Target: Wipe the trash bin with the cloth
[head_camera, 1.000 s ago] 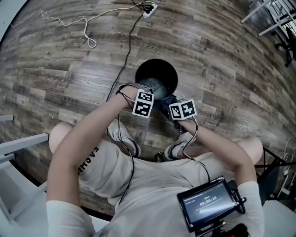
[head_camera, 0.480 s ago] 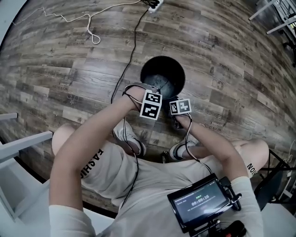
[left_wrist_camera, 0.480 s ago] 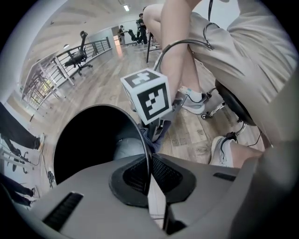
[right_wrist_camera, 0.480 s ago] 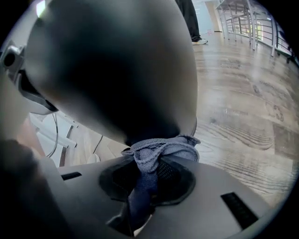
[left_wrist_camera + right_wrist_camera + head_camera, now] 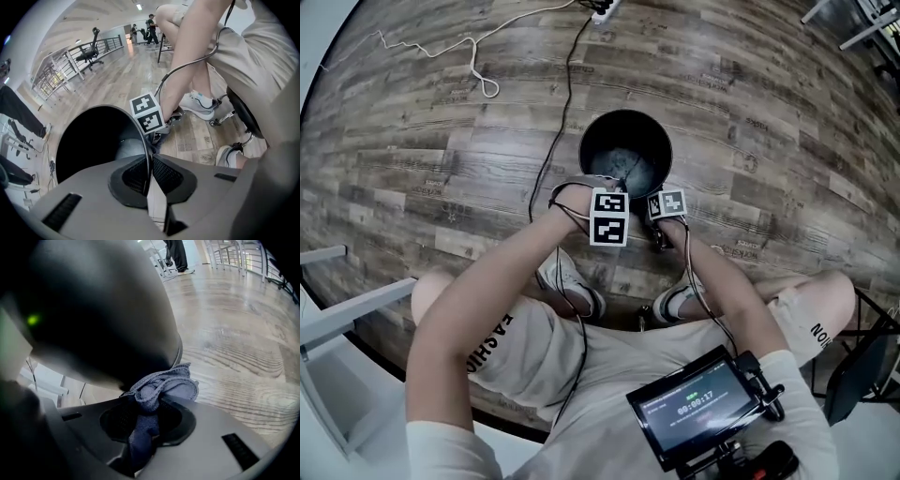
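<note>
The black round trash bin (image 5: 625,155) stands on the wood floor in front of me. My left gripper (image 5: 611,208) is at its near rim. In the left gripper view the thin rim (image 5: 140,131) runs between the pads of the left gripper (image 5: 150,161), whose jaws have just been closing on it. My right gripper (image 5: 666,208) is low beside the bin's near right side, shut on a blue-grey cloth (image 5: 164,385). In the right gripper view the bunched cloth sticks out of the right gripper (image 5: 145,413) and lies against the bin's dark outer wall (image 5: 103,310).
A black cable (image 5: 558,122) and a white cord (image 5: 478,70) run across the floor to a power strip (image 5: 605,9) beyond the bin. My shoes (image 5: 572,281) rest close behind the grippers. A white frame (image 5: 337,309) stands at the left, a chair base (image 5: 234,112) near my feet.
The right gripper has sunk down the bin's near side with the cloth and come closer to the left gripper. The left gripper has stayed at the rim.
</note>
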